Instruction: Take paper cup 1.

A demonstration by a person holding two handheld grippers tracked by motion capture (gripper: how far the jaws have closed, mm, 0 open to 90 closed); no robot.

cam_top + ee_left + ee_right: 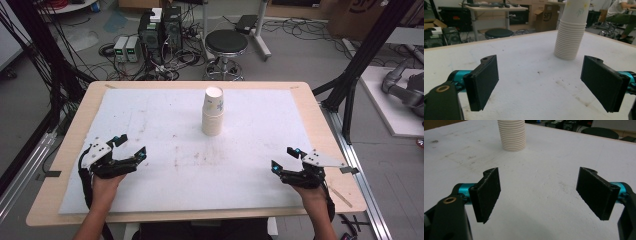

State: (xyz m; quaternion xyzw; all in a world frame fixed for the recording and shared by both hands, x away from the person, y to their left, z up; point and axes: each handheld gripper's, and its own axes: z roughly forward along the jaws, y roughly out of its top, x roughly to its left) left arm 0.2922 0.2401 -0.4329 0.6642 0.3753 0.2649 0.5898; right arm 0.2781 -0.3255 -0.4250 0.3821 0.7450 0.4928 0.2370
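I see the cup stack (213, 112) upright, mouth up (top cropped in gripper views); left gripper (131, 147) and right gripper (285, 159) jaws wide, empty.

left gripper (131, 146): black, teal joints, grey plate | right gripper (285, 159): same | jaws: flat black pads | cables: black

The left gripper (131, 147) and right gripper (283, 158) sit low, well apart (forearms entering from below), each with jaws spread wide and nothing between them.
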